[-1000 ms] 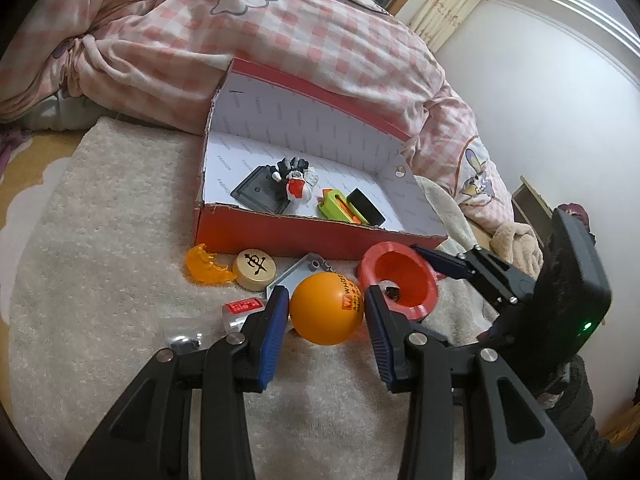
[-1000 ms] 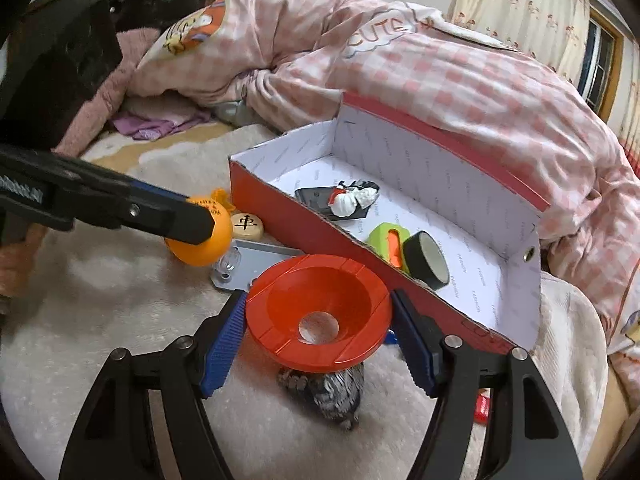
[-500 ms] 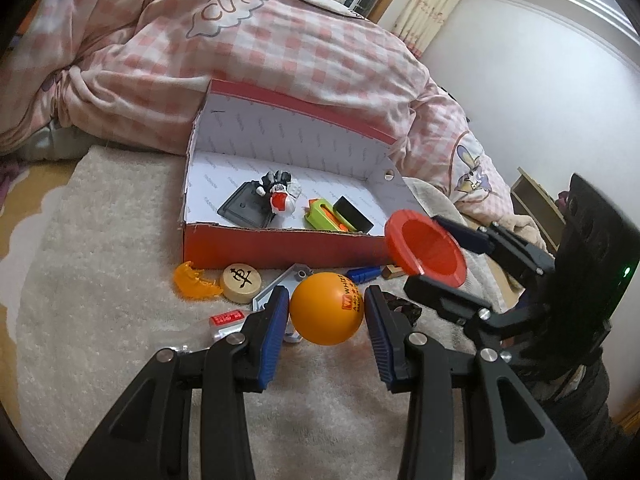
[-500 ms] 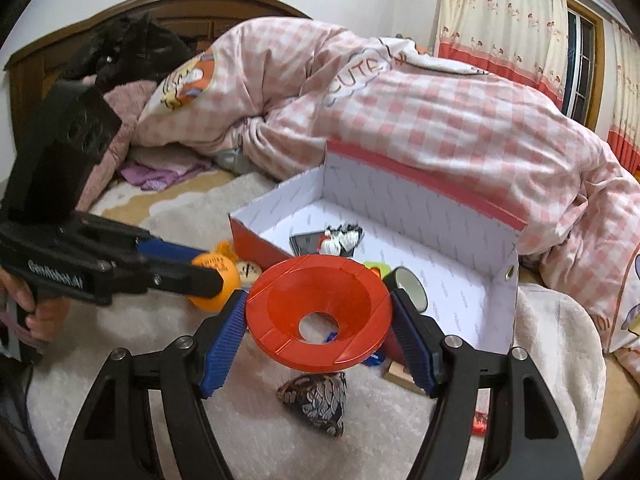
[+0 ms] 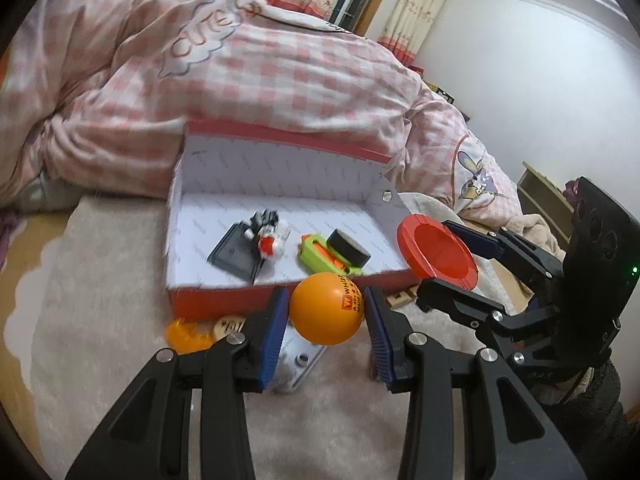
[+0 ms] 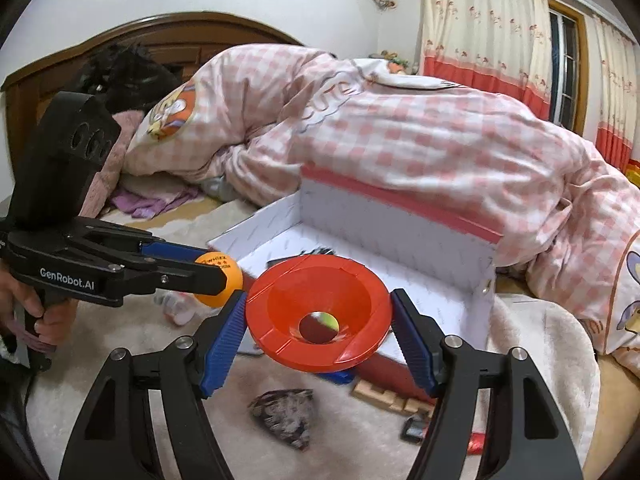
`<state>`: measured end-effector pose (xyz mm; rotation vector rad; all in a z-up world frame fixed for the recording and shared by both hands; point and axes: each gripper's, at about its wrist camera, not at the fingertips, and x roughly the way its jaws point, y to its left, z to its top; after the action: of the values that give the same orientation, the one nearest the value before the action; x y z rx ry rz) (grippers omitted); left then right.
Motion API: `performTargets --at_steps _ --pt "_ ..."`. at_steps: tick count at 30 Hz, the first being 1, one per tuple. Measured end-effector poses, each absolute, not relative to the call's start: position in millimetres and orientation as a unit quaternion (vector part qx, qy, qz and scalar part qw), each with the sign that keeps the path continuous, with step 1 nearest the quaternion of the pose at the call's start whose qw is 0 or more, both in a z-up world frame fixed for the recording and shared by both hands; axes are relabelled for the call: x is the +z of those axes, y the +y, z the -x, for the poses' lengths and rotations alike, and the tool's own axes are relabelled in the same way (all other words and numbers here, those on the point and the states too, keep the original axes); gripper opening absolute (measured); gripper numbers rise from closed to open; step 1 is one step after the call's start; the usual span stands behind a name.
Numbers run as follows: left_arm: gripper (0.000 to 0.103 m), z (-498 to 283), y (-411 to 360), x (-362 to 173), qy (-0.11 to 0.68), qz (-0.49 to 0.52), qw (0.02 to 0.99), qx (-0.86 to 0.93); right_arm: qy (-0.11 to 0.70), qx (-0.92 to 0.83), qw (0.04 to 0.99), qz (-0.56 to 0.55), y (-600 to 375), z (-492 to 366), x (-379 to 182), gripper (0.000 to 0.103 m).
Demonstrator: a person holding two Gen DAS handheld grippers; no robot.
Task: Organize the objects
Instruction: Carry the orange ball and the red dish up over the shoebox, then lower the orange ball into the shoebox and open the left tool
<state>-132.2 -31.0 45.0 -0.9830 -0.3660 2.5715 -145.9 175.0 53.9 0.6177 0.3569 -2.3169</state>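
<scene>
My left gripper (image 5: 326,326) is shut on an orange ball (image 5: 327,308), held in the air just before the front wall of the red box (image 5: 224,300). My right gripper (image 6: 318,334) is shut on a red funnel-shaped dish (image 6: 352,304) with a hole in its middle, lifted over the box's near right corner. In the left wrist view that dish (image 5: 438,252) hangs at the box's right end. In the right wrist view the ball (image 6: 218,280) shows at the left gripper's tip. The white box floor holds a dark tray (image 5: 236,256), a small figure (image 5: 270,236), a green toy (image 5: 320,254) and a black roll (image 5: 348,246).
Loose items lie on the cream rug before the box: an orange piece (image 5: 186,334), a round wooden token (image 5: 230,326), a metal plate (image 5: 298,364), wooden blocks (image 6: 386,396) and a patterned pouch (image 6: 284,414). A pink checked quilt (image 5: 248,68) is heaped behind the box.
Both grippers have risen from the rug with their loads. The ball now sits level with the box's front wall, and the red dish has come up beside the box's right end.
</scene>
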Motion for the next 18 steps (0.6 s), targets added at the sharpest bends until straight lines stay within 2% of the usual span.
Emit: performTargets --at_steps 11,18 --pt "0.039 167 -22 60 -0.111 0.338 0.179 0.917 0.089 -0.905 0.316 -0.269 200 201 43 0.072" --pt "0.039 183 -31 47 -0.115 0.349 0.161 0.916 0.082 -0.905 0.312 -0.277 187 219 28 0.072"
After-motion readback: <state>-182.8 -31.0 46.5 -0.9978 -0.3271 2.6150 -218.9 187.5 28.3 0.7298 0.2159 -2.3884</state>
